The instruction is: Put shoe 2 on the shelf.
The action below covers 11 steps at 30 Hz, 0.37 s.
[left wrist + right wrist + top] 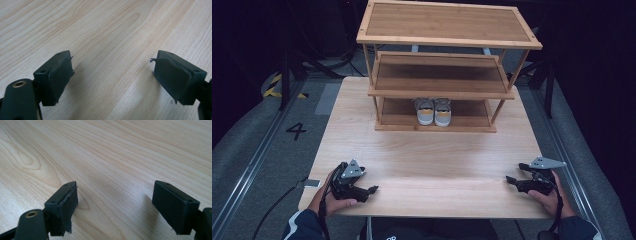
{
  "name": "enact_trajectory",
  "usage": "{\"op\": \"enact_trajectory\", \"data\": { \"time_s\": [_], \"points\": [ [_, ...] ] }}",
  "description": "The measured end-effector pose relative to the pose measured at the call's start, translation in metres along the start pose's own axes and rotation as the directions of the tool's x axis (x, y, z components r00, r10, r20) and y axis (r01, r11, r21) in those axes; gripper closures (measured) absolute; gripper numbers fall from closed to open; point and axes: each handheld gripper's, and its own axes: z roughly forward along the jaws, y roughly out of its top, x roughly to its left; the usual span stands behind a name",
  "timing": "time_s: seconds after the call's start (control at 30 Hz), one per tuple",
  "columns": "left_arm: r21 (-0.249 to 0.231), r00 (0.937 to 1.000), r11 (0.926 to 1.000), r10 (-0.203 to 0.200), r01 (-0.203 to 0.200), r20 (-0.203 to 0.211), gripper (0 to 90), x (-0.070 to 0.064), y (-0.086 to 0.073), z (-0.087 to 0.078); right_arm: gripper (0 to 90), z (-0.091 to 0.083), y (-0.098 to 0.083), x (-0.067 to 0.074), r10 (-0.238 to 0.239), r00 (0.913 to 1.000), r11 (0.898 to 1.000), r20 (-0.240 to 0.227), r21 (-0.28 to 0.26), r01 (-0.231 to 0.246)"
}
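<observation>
High view, left tool (371,189) and right tool (510,179) resting on the desk (427,155) near its front edge, both with jaws spread and empty, pair of shoes (433,112) well beyond them on the rack's (447,40) bottom shelf

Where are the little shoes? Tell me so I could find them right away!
Look at the wooden three-shelf rack standing at the far end of the table. The pair of shoes sits side by side in the middle of its bottom shelf. They are grey with yellow patches, and the upper shelves are bare.
</observation>
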Motion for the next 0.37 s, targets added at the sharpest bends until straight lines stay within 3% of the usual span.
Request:
{"op": "enact_trajectory", "data": {
  "time_s": [0.37],
  "points": [
    [0.0,1.0,1.0,0.0,0.0,0.0,15.6,0.0,0.0,0.0,21.0,0.0,0.0,-0.0008,0.012,0.9998,1.0,0.014,-0.001,-0.012]
  ]
}}
